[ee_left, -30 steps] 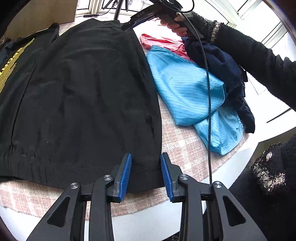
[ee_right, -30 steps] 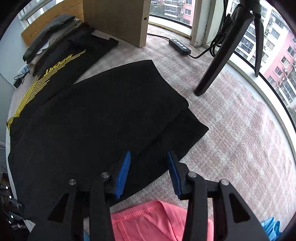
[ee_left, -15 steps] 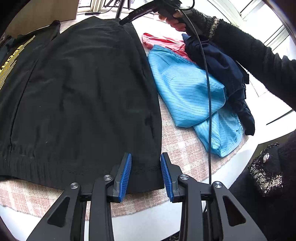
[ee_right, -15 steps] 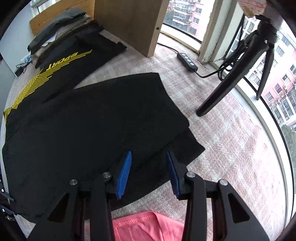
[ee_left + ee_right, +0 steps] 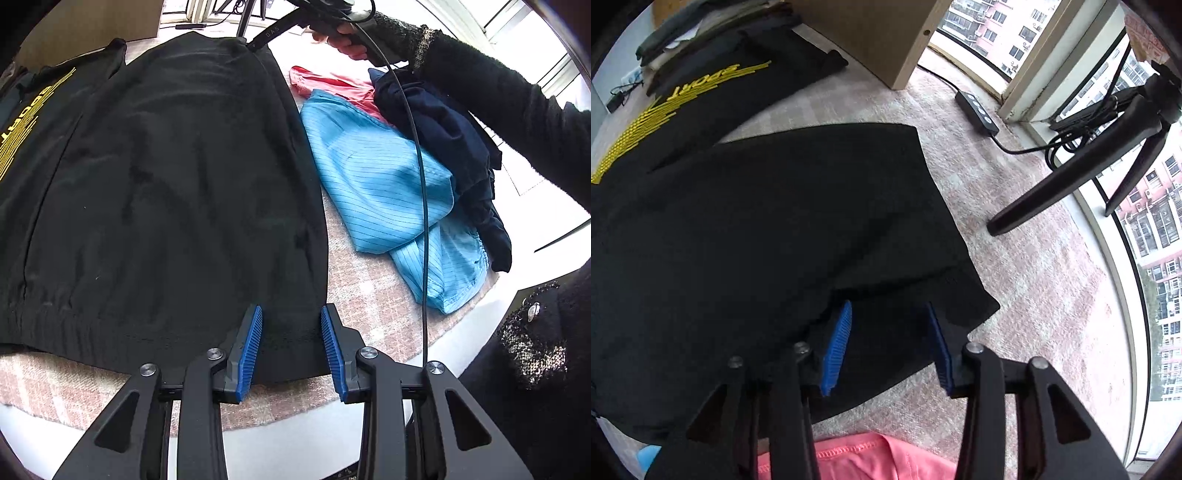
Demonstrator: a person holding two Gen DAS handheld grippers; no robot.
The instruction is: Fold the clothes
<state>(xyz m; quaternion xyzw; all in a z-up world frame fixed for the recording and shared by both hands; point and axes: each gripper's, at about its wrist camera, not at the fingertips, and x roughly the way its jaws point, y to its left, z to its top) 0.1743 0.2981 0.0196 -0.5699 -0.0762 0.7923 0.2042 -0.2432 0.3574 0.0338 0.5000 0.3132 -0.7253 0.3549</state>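
The left hand-held gripper [image 5: 291,347] is spread wide at the near hem of the black garment [image 5: 166,192], which lies flat on the table [image 5: 369,295]. At the garment's far corner, the right hand-held gripper [image 5: 888,343] is likewise spread over the cloth; whether its pads touch is unclear. Only the left view shows the blue garment [image 5: 376,177]; only the right shows the tripod leg [image 5: 1071,181].

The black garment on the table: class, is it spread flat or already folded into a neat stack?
Spread, not stacked. The black garment lies open across the table, hem by the left claw; one side layer overlaps near the right claw.
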